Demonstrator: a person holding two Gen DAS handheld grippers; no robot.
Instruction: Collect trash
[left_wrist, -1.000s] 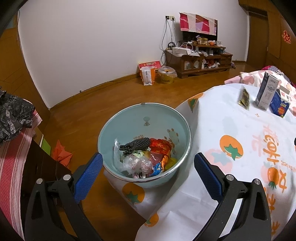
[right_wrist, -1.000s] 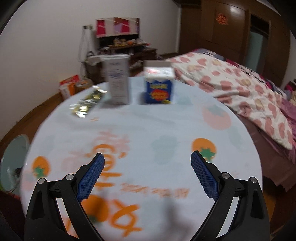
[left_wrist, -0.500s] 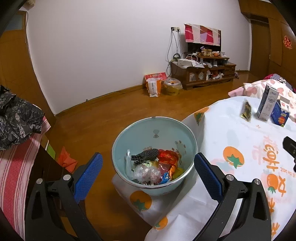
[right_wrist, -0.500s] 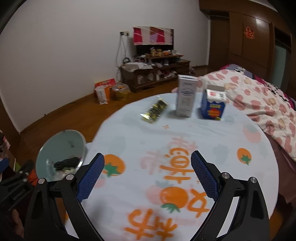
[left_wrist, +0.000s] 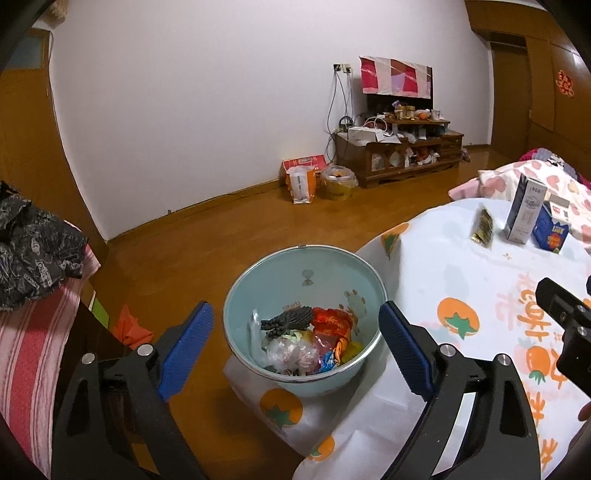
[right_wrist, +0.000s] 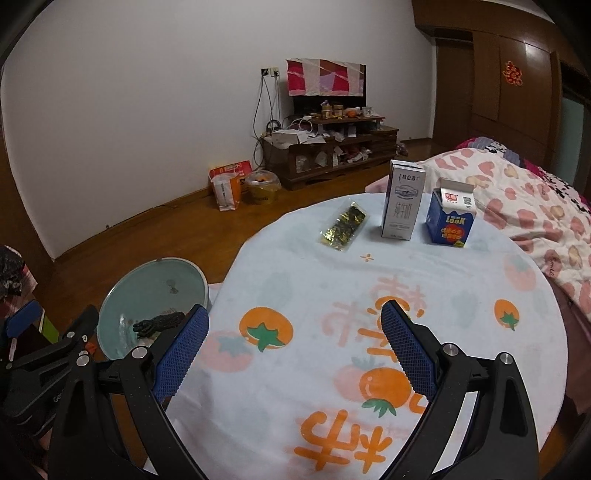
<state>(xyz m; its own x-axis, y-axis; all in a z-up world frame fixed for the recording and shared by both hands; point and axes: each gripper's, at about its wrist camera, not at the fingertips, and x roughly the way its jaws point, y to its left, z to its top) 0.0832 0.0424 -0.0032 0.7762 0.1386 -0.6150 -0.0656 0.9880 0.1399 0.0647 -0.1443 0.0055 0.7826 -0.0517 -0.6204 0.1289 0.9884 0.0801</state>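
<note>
A pale teal bowl (left_wrist: 295, 277) sits at the table's left edge, filled with crumpled wrappers (left_wrist: 306, 339). My left gripper (left_wrist: 295, 310) hovers in front of and above it; its jaws are closing with nothing between them. My right gripper (right_wrist: 294, 308) stands open over the fruit-print tablecloth (right_wrist: 369, 258), empty. At the table's far side lie a gold-and-black wrapper (right_wrist: 343, 229), a white milk carton (right_wrist: 404, 201) and a blue carton (right_wrist: 450, 218), both upright. The bowl (right_wrist: 155, 284) also shows at the left in the right wrist view.
A bed with a pink-patterned quilt (right_wrist: 517, 192) borders the table on the right. A striped cloth with a black bag (left_wrist: 33, 251) lies to the left. Wooden floor (left_wrist: 221, 236), a TV stand (left_wrist: 399, 155) and floor bags (left_wrist: 317, 184) lie beyond.
The left view has pulled back and up, so the bowl looks smaller, and its jaws stand slightly narrower. The right gripper swung left and back, bringing the bowl into view.
</note>
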